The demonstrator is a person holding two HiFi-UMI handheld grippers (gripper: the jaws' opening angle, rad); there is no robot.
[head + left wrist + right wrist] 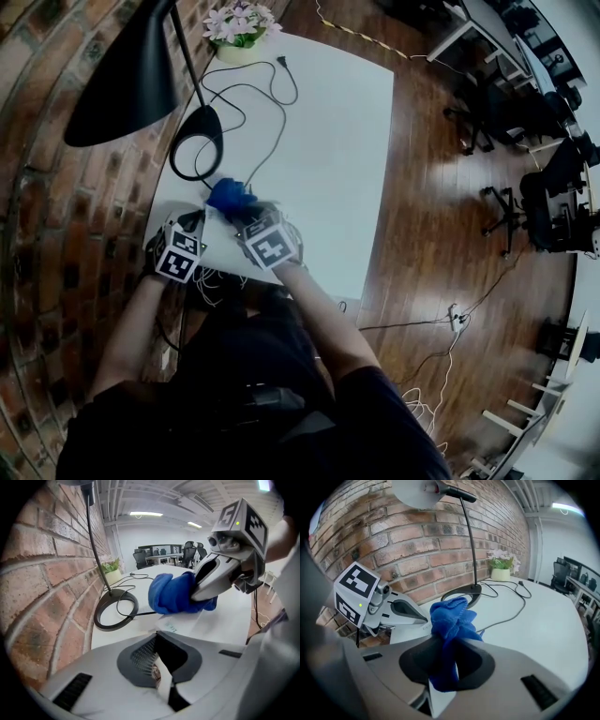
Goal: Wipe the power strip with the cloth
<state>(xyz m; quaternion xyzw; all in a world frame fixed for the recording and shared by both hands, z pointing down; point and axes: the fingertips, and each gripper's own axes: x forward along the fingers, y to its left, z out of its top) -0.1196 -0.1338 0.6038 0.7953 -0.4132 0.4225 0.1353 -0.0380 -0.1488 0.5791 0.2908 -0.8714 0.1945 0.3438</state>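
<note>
- White desk (328,122) against a brick wall, black lamp (131,75) at its far left.
- Power strip (201,620): pale flat slab near the desk's near edge, just ahead of the left claw (161,679). That claw is closed and probably steadies the strip; exact hold unclear.
- Right claw (443,667) is clamped on the bunched blue cloth (450,616), which sits on the strip's top.
- Step: wiping stroke. Next: drag the cloth along the strip with the near end pinned.

An office, with swivel chairs (555,192) and desks (489,25).
</note>
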